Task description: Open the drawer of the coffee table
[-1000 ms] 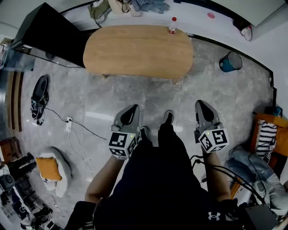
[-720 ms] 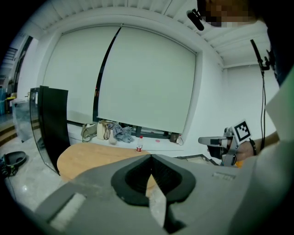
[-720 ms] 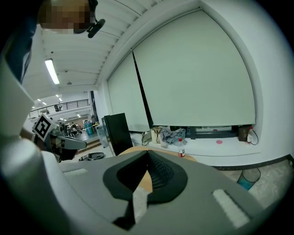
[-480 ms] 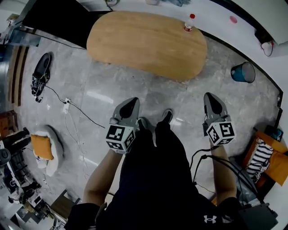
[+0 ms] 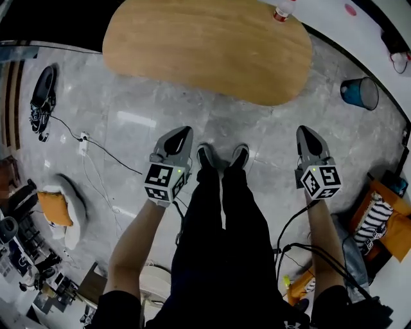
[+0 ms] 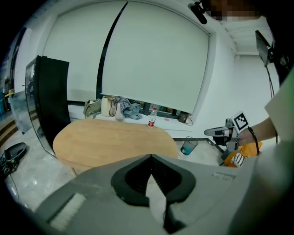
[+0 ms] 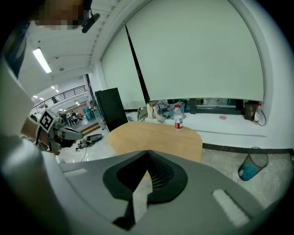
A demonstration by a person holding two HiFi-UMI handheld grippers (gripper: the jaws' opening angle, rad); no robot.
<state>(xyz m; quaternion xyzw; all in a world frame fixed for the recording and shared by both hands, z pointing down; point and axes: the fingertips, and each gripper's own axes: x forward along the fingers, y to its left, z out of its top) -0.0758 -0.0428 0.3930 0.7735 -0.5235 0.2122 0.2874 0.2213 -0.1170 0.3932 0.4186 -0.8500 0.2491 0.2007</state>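
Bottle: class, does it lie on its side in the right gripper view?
No, the bottle stands upright at the far edge of the table.

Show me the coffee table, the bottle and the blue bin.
Coffee table [image 5: 205, 48], head view, middle of its wooden top.
Bottle [image 7: 177, 119], right gripper view, on its body.
Blue bin [image 5: 354, 94], head view, on its side wall.

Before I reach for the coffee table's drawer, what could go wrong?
The left gripper and right gripper are both shut; they cannot grasp anything until opened. The bottle stands at the far edge of the coffee table, so a hard pull might topple it. No drawer shows in any view.
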